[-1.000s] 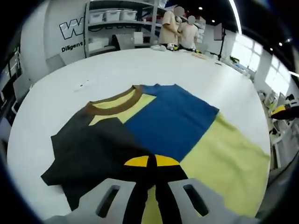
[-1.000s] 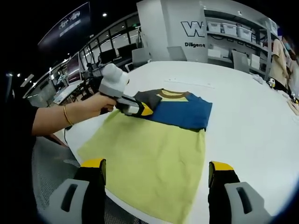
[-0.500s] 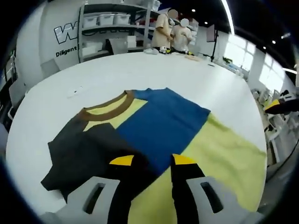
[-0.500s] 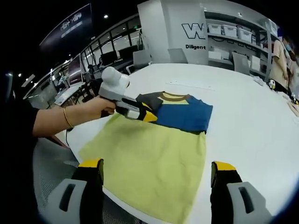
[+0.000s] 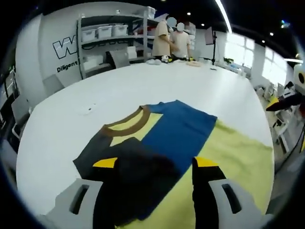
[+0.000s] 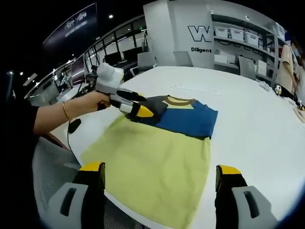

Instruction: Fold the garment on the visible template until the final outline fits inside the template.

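A yellow-green T-shirt (image 6: 152, 160) lies flat on the white table (image 6: 248, 124), hem toward my right gripper. Its blue sleeve (image 5: 178, 131) is folded in over the chest. The dark grey sleeve (image 5: 136, 174) is folded in beside it, and the brown collar (image 5: 125, 126) shows at the far end. My left gripper (image 5: 155, 164) stands open just above the dark sleeve, holding nothing. In the right gripper view the left gripper (image 6: 142, 105) is held by a hand at the shirt's left shoulder. My right gripper (image 6: 161, 169) is open over the hem edge, off the cloth.
The table edge (image 6: 143, 217) runs close under the right gripper's jaws. Shelves with white bins (image 5: 107, 36) and two people (image 5: 170, 36) stand beyond the far side. A small mark (image 5: 88, 109) lies on the table left of the collar.
My left gripper was shut on the dark sleeve; it has opened wide, let the sleeve go and drawn back a little. The right gripper has stayed put.
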The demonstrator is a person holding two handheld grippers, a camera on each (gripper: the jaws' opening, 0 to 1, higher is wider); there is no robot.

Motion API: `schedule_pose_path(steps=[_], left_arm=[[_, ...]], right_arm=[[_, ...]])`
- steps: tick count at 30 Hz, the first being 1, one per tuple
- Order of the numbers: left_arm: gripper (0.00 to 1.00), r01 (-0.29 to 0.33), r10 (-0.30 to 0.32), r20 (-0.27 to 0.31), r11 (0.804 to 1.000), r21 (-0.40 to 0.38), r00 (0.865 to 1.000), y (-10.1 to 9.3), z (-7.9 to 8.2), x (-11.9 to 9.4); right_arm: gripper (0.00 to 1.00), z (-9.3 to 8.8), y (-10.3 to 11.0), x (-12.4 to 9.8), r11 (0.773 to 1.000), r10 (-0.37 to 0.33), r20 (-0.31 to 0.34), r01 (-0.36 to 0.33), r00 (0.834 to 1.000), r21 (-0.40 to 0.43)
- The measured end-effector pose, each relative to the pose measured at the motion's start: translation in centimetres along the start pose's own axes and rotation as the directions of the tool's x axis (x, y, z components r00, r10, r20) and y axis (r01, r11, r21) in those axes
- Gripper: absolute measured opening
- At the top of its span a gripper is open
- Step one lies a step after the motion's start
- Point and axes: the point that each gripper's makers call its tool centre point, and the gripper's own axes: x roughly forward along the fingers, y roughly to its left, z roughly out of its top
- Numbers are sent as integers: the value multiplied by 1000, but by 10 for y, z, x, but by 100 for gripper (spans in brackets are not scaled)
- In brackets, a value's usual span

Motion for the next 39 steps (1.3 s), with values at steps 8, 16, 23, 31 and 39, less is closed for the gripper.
schedule_pose_path(steps=[8,16,23,31,39], left_arm=[[70,-2,2,-11,999,49,1000,25,-7,-9],[80,25,-24,-25,998,52,999,40,-15,-13],[73,18,-11,-97,997,74,995,59,-36,-15],[63,12,-2,-113,997,80,994,71,-43,-16],[53,12,0,-123,995,99,992,83,-53,-24]], right_arm=[[96,-1,1,1,1000,5,-3,-5,1000,-3],[95,-3,1,2,1000,5,-16,-6,1000,-5],[94,-5,-2,3,1000,2,-17,-1,1000,5],[93,-4,-1,5,1000,2,-15,-2,1000,5],[87,-3,-5,3,1000,-10,-6,10,1000,3]])
